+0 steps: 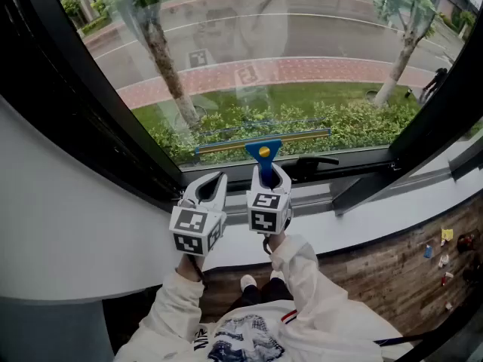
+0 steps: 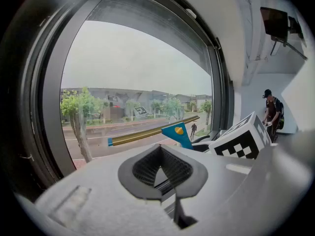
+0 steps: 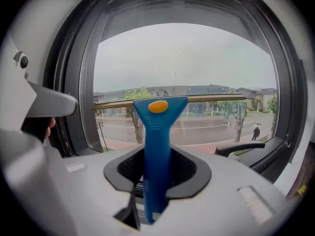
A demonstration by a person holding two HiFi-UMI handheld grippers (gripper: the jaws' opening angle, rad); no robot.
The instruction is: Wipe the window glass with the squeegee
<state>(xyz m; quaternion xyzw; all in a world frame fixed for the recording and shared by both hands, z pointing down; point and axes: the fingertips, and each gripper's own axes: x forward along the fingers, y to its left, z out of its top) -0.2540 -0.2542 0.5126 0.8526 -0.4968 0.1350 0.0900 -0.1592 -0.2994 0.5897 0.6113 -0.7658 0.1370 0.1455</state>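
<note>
**Desk:** What do we have, from the left?

**Photographer:** The left gripper [image 1: 214,179] hangs just beside its twin at the foot of the window, jaws pressed together on nothing. Next to it, the right gripper [image 3: 157,173] is clamped on the blue handle [image 3: 156,136] of the squeegee [image 1: 264,151]. The blade [image 1: 263,138] lies level across the bottom of the window glass [image 1: 287,51]. A black window handle [image 1: 317,161] sits just right of the blue handle, on the lower frame.

**Desk:** What could go wrong?

**Photographer:** In my judgement, three things. One gripper holds a long blade by a narrow handle, so a little twist could lift one end and leave a streak. The blade is already low on the pane, so going lower would run it into the window frame [image 1: 226,173]. Drifting right could catch that black handle.

**Desk:** What can't you vouch for?

**Photographer:** I cannot tell whether the blade's edge touches the glass or rides just off it, or whether the pane is wet. The dark frame cuts off the window's top and sides in the head view. Reflections of the marker cubes float over the street and are easily misread. A person [image 2: 270,113] stands far right in the left gripper view, too small to say what they are doing. The right gripper's own body hides the lower end of the blue handle.
</note>
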